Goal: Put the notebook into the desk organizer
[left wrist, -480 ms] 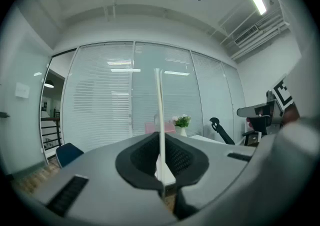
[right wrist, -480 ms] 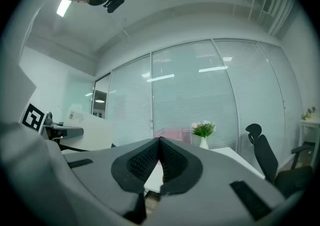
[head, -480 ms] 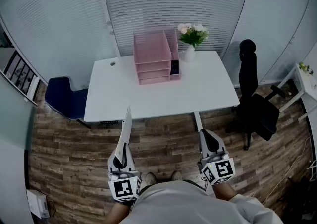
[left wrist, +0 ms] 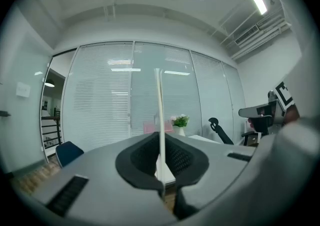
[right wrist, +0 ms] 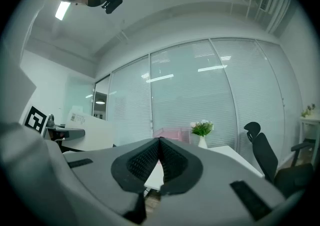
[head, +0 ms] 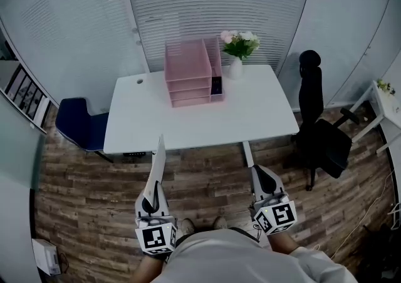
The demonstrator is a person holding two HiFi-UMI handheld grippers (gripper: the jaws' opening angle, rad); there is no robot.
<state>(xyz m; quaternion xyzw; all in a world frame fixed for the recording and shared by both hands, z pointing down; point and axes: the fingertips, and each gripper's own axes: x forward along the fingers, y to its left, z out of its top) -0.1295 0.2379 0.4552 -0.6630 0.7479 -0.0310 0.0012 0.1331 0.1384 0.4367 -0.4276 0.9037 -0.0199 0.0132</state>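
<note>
A thin white notebook [head: 158, 163] stands edge-on in my left gripper [head: 154, 183], which is shut on its lower edge. In the left gripper view the notebook [left wrist: 159, 115] rises as a narrow strip from between the closed pads of that gripper [left wrist: 161, 142]. My right gripper [head: 264, 178] is shut with nothing in it; in its own view that gripper [right wrist: 160, 144] shows its pads meeting. The pink desk organizer [head: 190, 72] sits at the back of the white desk [head: 250, 113], well ahead of both grippers. It shows faintly as the pink organizer [left wrist: 151, 128] and again as the organizer [right wrist: 170, 133] in the gripper views.
A vase of flowers [head: 237, 47] stands right of the organizer. A black office chair [head: 319, 131] is at the desk's right end, a blue chair [head: 78, 126] at its left. Wooden floor lies between me and the desk. Blinds cover the glass wall behind.
The desk and organizer sit slightly further left in the head view. Both grippers keep their pose, and the notebook stays held in the left one.
</note>
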